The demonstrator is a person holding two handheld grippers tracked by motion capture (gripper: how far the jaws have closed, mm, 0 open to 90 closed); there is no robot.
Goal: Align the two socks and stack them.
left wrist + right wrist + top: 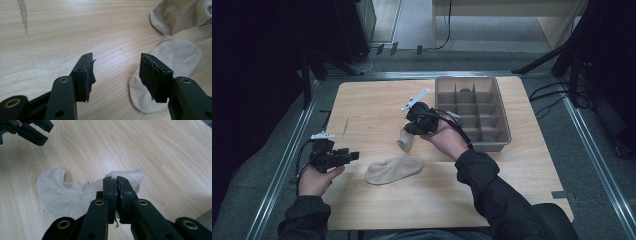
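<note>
While the right gripper lifts one beige knit sock, fingers clamped on it, beside the grey compartment tray, the left gripper, fingers apart, must next take its flat mate.

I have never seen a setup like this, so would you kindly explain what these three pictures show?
A person sits at a wooden table holding a hand-operated two-jaw gripper in each hand. The high view looks down from above; the other two come from cameras riding on each gripper. The right gripper is shut on a beige sock, lifting it. The left gripper is open with nothing between its jaws. A second sock lies flat on the table. A grey divided tray stands at the far right.
</note>
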